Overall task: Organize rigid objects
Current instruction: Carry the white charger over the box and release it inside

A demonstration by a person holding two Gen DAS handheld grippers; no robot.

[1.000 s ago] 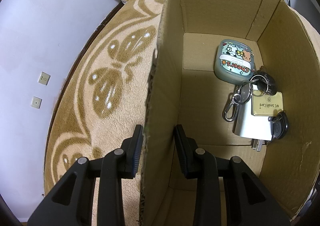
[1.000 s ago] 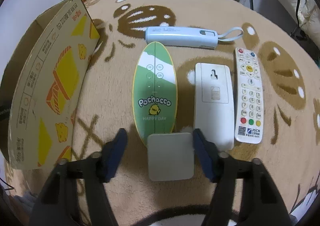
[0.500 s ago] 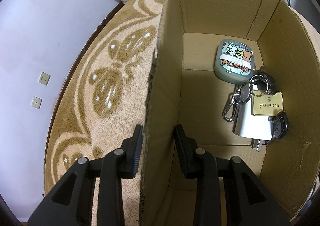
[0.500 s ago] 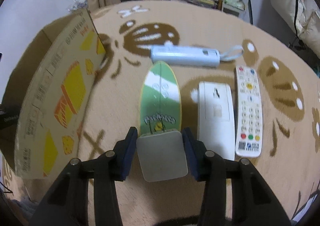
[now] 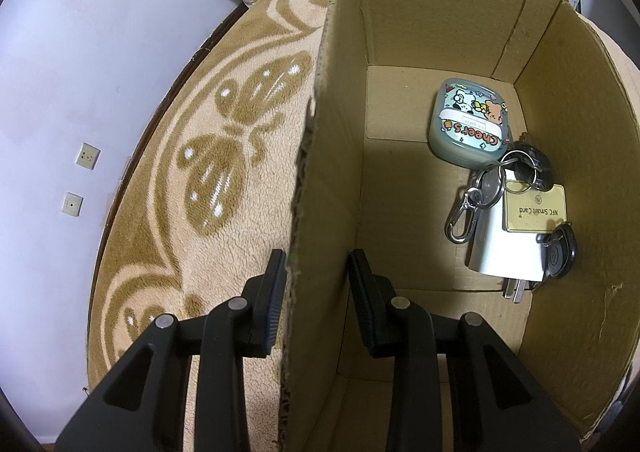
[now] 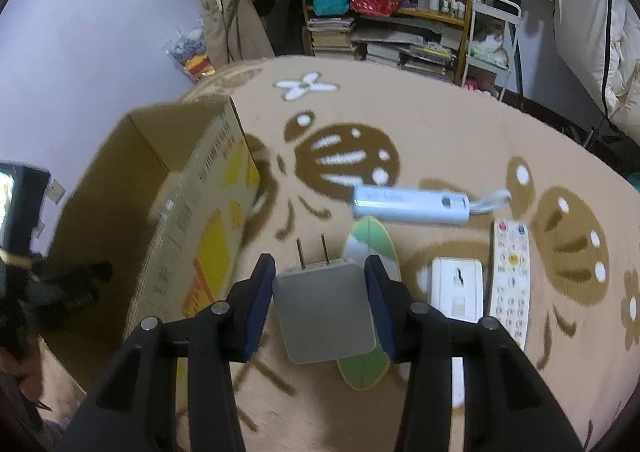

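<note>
grey charger (image 6: 326, 314), green oval remote (image 6: 370, 240), brown box (image 5: 420, 12)

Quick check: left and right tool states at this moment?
Left tool: straddling the cardboard box wall; grip cannot be told.
Right tool: shut on wall charger.

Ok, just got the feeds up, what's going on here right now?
The right claw is shut on a grey plug-in charger, holding it above the patterned rug with its prongs pointing away. The left claw straddles the near wall of the cardboard box, one finger outside and one inside. The box already holds a cartoon case, a key bunch and a white charger. A green oval remote, a white remote, a white holder and a pale blue stick are on the rug.
</note>
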